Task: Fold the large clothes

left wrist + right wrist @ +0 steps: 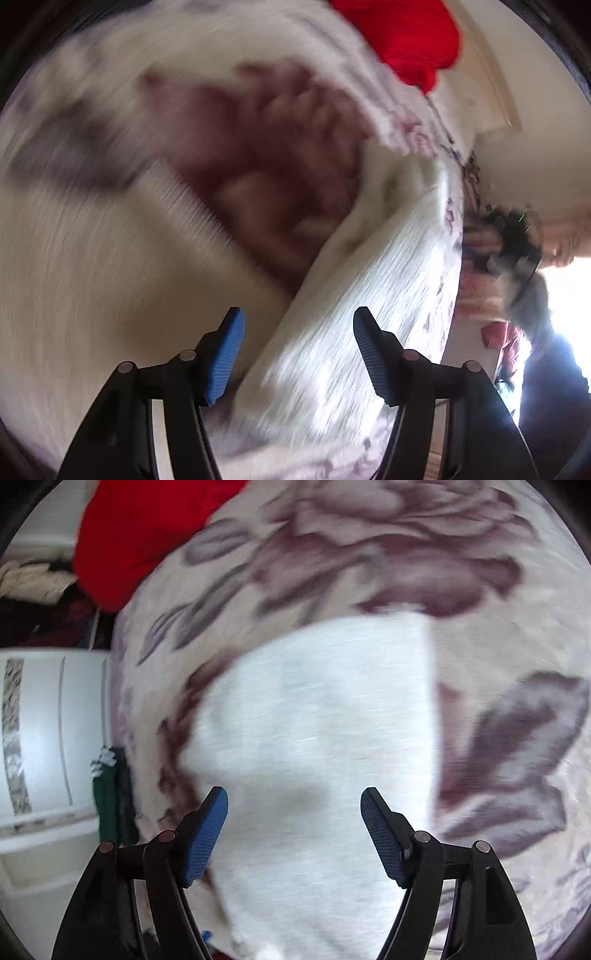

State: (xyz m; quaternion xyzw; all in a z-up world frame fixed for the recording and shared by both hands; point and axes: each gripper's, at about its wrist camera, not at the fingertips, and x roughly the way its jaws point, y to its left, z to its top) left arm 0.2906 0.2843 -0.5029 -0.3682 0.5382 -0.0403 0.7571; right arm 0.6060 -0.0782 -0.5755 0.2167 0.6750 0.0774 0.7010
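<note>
Right wrist view: the right claw (294, 834) hangs spread above the white garment (314, 720), lying flat on the floral bed (369, 572) for folding. Left claw (298, 354), spread too, grips nothing; garment toward two o'clock.

A plain white garment (314, 720) lies on a cream bedspread (369, 572) printed with maroon flowers; a bright red cloth (140, 535) shows at eleven o'clock.
</note>
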